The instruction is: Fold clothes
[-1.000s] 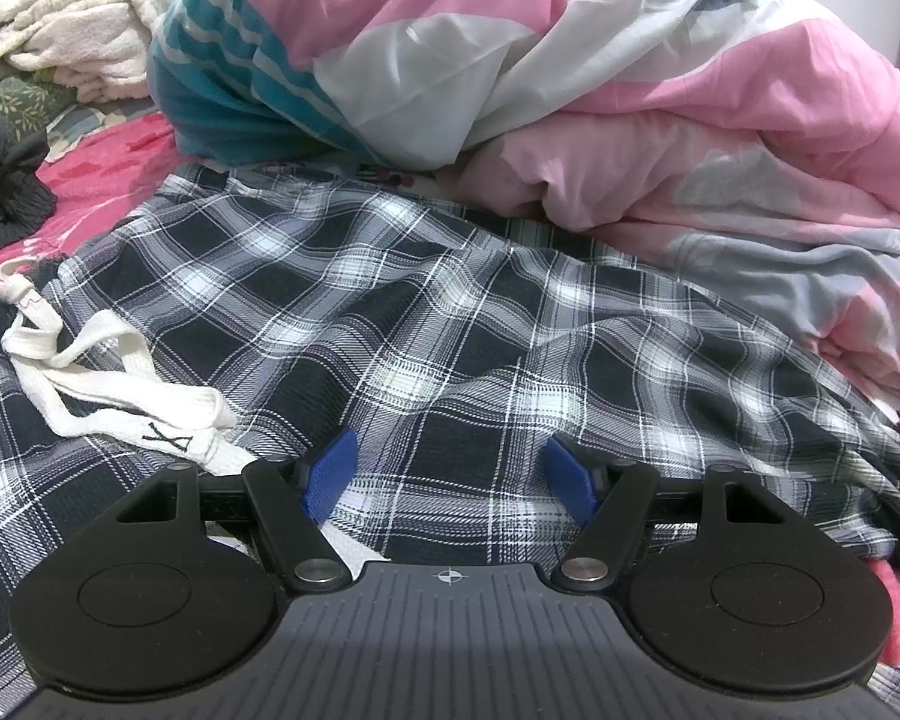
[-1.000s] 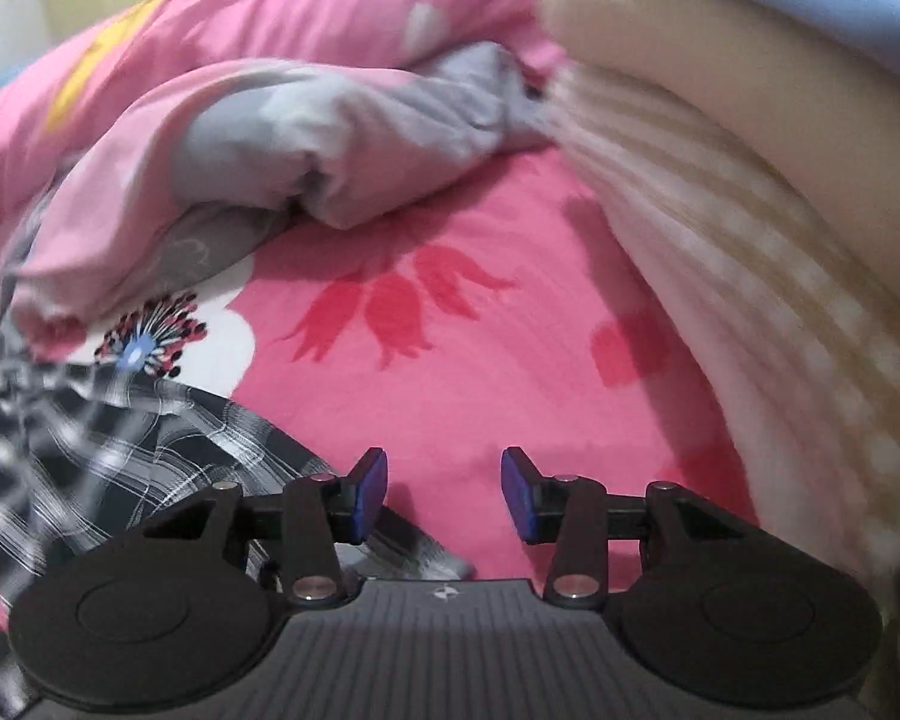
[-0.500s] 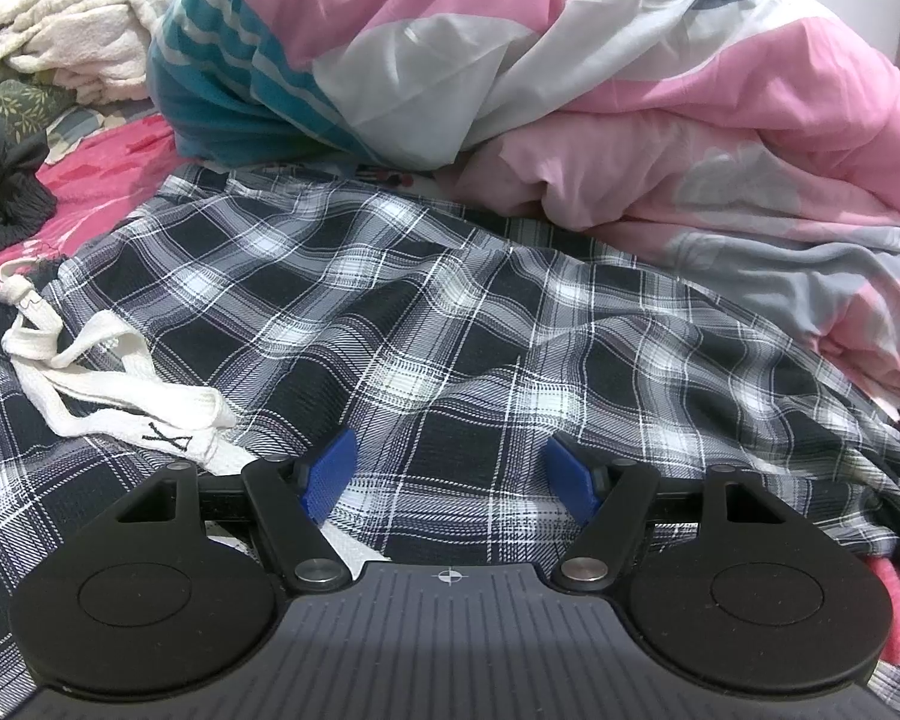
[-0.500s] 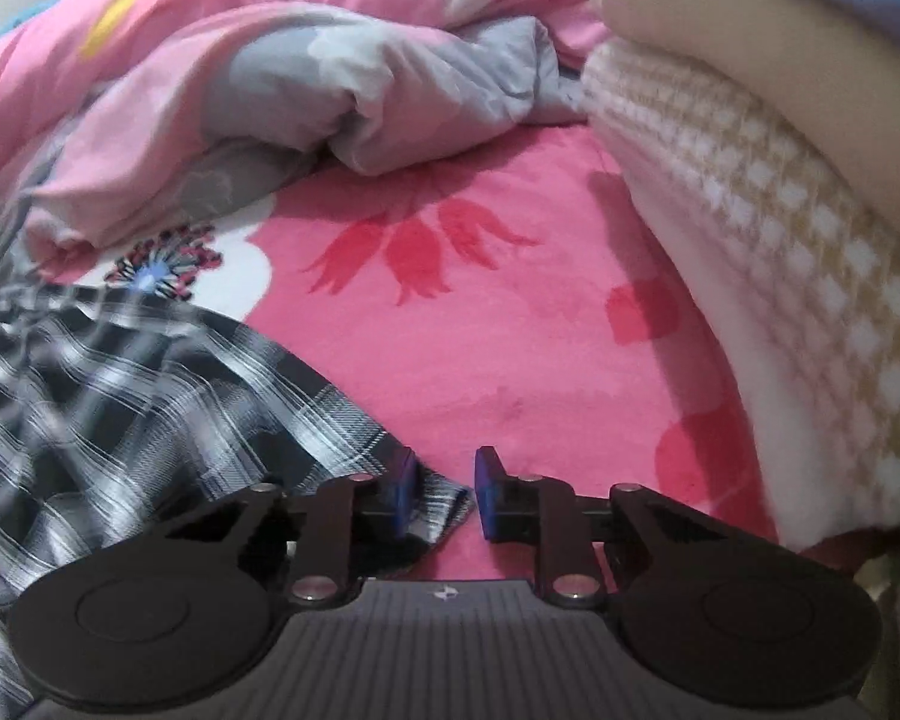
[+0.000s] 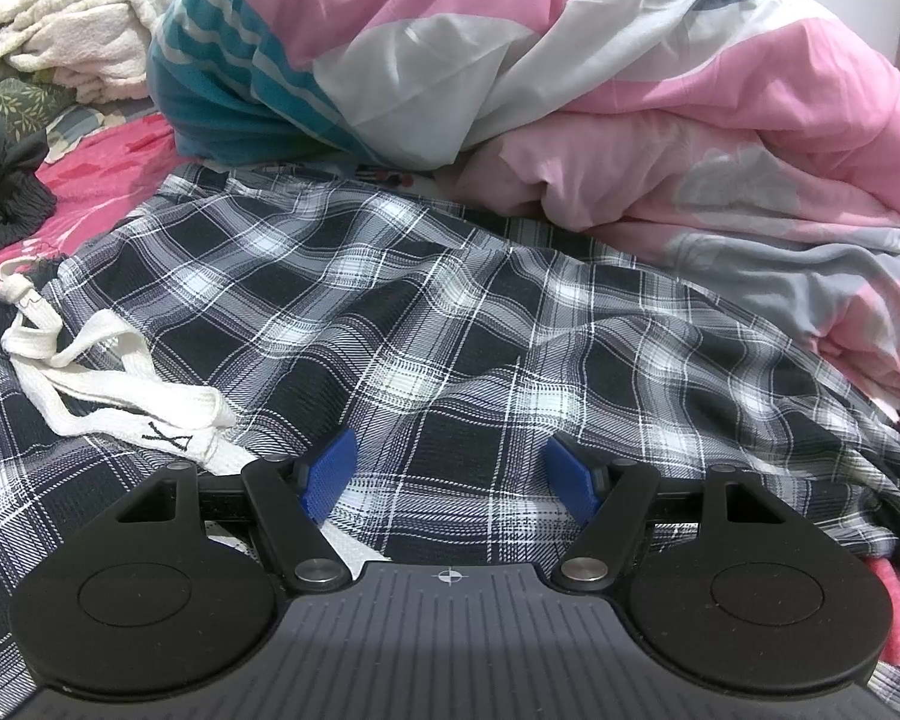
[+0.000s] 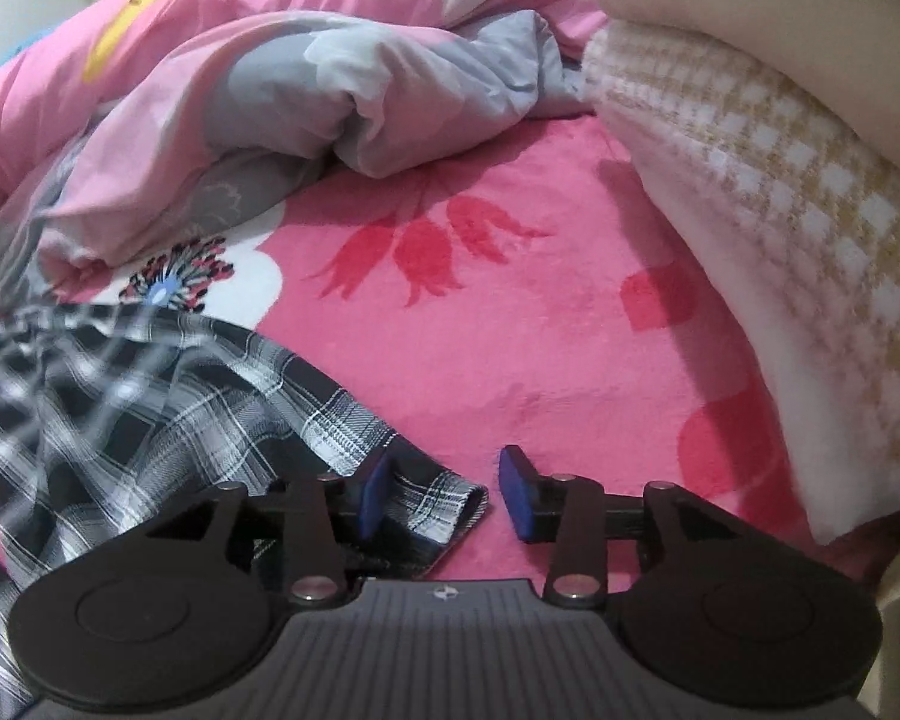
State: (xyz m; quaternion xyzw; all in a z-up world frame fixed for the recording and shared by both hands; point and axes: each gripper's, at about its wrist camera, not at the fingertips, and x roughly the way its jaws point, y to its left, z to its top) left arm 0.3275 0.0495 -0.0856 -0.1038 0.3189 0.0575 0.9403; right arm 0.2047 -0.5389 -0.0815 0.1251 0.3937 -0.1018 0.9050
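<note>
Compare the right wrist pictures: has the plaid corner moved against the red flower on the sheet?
Yes. The plaid corner has shifted right, toward the red flower side, and now lies between the opening right gripper fingers, unpinched.

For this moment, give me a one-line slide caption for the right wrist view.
Right gripper opening, plaid garment corner between its fingers, on pink floral bedsheet.
</note>
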